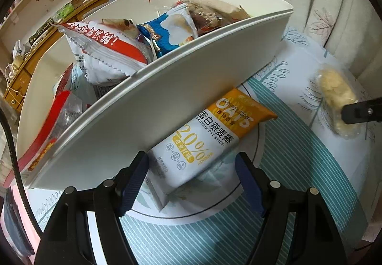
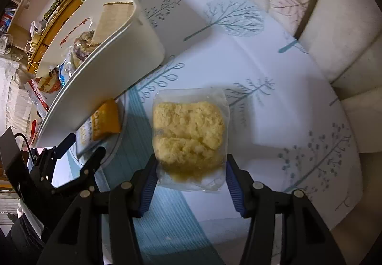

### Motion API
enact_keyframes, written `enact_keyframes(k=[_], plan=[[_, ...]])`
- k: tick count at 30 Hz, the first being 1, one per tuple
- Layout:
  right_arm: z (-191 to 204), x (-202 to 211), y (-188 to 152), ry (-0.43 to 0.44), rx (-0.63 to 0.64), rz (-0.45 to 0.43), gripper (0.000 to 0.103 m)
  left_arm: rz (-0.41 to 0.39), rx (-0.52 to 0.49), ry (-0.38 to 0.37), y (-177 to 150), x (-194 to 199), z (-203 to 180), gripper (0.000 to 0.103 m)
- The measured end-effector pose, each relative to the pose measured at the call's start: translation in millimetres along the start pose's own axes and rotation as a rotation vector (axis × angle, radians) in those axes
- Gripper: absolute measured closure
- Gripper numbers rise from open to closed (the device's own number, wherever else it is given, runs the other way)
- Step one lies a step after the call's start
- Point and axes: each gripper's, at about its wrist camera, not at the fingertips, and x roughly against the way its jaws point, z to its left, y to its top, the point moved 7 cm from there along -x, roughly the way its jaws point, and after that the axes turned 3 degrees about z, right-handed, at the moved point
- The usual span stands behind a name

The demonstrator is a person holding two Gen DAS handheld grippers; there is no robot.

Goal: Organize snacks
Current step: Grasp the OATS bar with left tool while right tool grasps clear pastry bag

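A white bin (image 1: pixel 167 88) holds several snack packets, among them a red-and-white one (image 1: pixel 105 50) and a blue one (image 1: pixel 167 31). An orange-and-white oat bar packet (image 1: pixel 210 136) lies on the cloth against the bin's near wall. My left gripper (image 1: pixel 191 179) is open, its fingers to either side of the packet's near end. A clear bag of yellow crumbly cake (image 2: pixel 191 136) lies on the cloth. My right gripper (image 2: pixel 191 181) is open around the bag's near end. The bin (image 2: pixel 119 69) and the oat bar (image 2: pixel 105 121) also show in the right wrist view.
A tablecloth with tree prints and teal stripes (image 2: pixel 262 74) covers the table. A cream cushioned seat (image 2: pixel 334 26) stands behind it. Wooden shelves with clutter (image 1: pixel 47 14) stand at the far left. The left gripper (image 2: pixel 71 169) shows at the lower left of the right wrist view.
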Motion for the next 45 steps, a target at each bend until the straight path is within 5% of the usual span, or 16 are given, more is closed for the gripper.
enact_keyframes(k=[8, 10, 25, 45], plan=[[-2.6, 8.9, 5.5, 0.006, 0.015, -0.006, 0.049, 0.004, 0.008, 0.0, 7.1, -4.3, -5.6, 0.03], [-1.0, 10.2, 5.2, 0.008, 0.022, -0.005, 0.049, -0.01, 0.006, 0.01, 10.0, -3.7, -7.8, 0.049], [-3.9, 28.9, 9.5, 0.041, 0.069, -0.008, 0.049, -0.028, 0.005, 0.059, 18.8, 7.2, -31.6, 0.079], [30.2, 79.9, 62.9, 0.151, 0.347, -0.053, 0.049, -0.075, 0.243, 0.043, 36.5, 97.8, -70.5, 0.083]])
